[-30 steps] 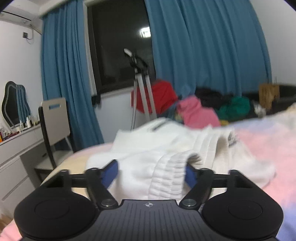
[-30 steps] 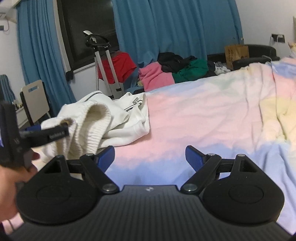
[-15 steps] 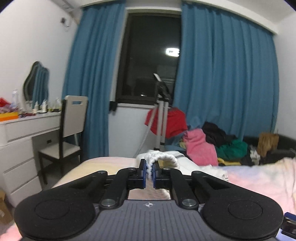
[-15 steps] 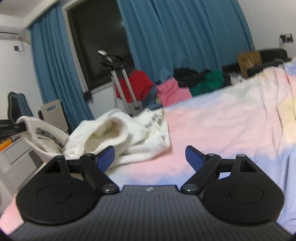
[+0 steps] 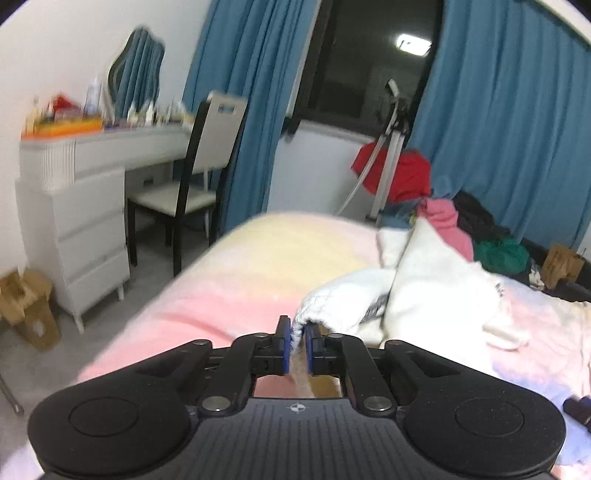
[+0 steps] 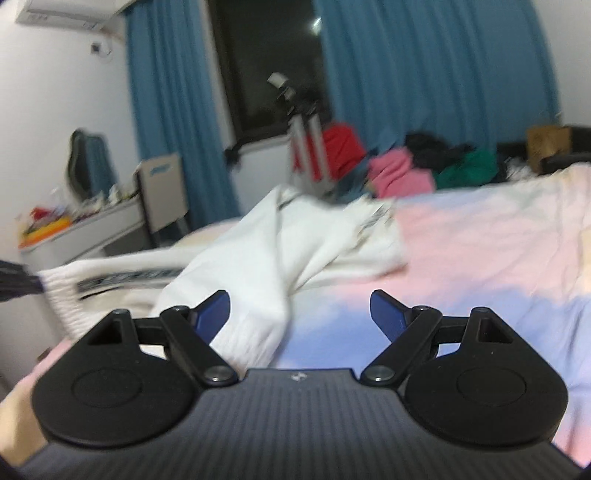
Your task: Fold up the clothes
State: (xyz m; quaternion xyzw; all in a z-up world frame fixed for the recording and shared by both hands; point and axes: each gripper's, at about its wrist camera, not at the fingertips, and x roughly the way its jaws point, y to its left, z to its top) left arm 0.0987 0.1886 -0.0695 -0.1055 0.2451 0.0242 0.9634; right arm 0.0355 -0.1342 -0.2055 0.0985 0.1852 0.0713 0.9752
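While the left claw (image 5: 295,338) pinches the white garment's (image 5: 424,291) ribbed hem, the right claw (image 6: 300,312) hangs spread above the bed (image 6: 480,251).

White garment (image 5: 424,288): soft knit cloth, ribbed hem. Bed cover (image 5: 258,266) beneath it: matt pastel fabric. Left gripper (image 5: 295,341): matt black plastic, ridged body.

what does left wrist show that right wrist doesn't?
Only left wrist: the left claw shut on the white garment's ribbed edge, the white drawers, and a cardboard box on the floor.

Only right wrist: the right claw open and holding nothing, the wall AC unit, and the garment stretched across the bed.

Both: garment, bed, blue curtains, chair, clothes pile.
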